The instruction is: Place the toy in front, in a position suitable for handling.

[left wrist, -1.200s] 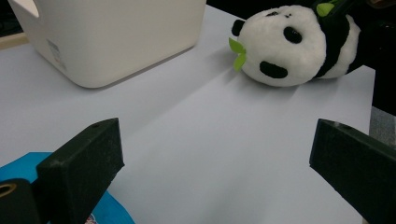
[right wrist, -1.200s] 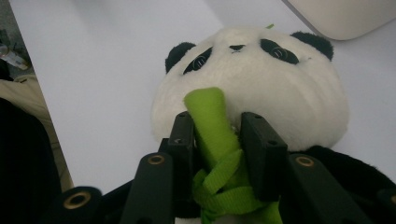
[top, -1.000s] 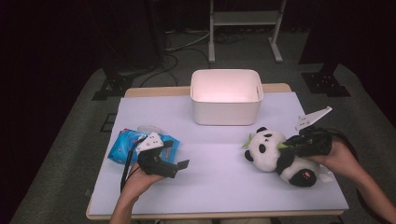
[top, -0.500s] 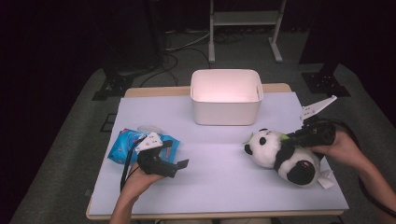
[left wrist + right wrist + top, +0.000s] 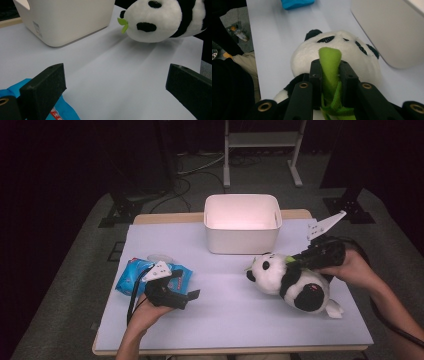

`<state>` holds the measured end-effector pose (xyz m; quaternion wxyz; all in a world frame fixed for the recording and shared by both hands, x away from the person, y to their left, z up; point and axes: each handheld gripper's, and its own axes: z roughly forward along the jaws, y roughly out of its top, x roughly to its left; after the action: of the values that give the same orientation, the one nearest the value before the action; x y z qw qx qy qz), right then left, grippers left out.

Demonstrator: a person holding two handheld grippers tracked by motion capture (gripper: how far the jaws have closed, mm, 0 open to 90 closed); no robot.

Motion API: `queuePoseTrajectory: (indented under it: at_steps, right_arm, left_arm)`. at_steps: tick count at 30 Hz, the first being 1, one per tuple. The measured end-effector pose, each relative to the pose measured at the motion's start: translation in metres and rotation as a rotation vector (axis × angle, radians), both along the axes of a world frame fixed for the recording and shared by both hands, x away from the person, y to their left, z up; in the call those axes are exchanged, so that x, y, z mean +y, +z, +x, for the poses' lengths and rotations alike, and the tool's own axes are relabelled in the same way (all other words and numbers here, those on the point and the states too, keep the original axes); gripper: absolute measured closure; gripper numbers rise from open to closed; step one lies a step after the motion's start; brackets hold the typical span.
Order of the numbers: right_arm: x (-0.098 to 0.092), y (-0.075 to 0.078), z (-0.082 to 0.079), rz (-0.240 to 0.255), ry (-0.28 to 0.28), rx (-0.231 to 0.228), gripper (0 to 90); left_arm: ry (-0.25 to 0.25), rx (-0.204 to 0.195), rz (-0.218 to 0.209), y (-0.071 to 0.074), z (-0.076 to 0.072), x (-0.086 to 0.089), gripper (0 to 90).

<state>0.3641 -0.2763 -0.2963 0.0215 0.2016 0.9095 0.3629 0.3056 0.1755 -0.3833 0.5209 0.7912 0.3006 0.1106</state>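
The white-covered surface spans the high view. At upper centre sits the white bin, open side up, likely the drop-off. Right of centre lies the plush panda, its long axis running from upper left to lower right, head toward the bin. The right gripper has just been closing and is clenched on the panda's green leaf strip, a handy lifting tab. At lower left the left gripper rests by the blue packet, jaws released and holding nothing.
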Motion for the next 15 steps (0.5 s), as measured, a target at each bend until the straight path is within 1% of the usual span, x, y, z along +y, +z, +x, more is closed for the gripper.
queuePoseTrajectory:
  at_steps: [4, 10, 11, 12, 14, 15]
  right_arm:
    - [0.020, 0.003, 0.005, -0.004, 0.058, -0.009, 74.5]
    - [0.050, 0.004, 0.010, -0.005, 0.127, -0.005, 74.5]
    - [0.050, 0.004, 0.010, -0.005, 0.127, -0.005, 74.5]
    - [0.060, 0.005, 0.012, -0.007, 0.153, -0.008, 74.5]
    - [0.063, 0.005, 0.012, -0.006, 0.162, -0.009, 74.5]
    - [0.073, 0.005, 0.013, -0.011, 0.180, -0.003, 74.4]
  left_arm:
    - [0.009, -0.004, -0.002, 0.001, 0.000, 0.003, 2.1]
    - [0.018, -0.008, -0.001, 0.002, 0.000, 0.009, 2.0]
    - [0.018, -0.008, -0.001, 0.002, 0.000, 0.009, 2.0]
    - [0.022, -0.007, -0.006, 0.003, 0.000, 0.010, 2.0]
    - [0.025, -0.008, -0.007, 0.003, 0.000, 0.011, 2.0]
    - [0.024, -0.010, -0.005, 0.004, 0.000, 0.012, 2.1]
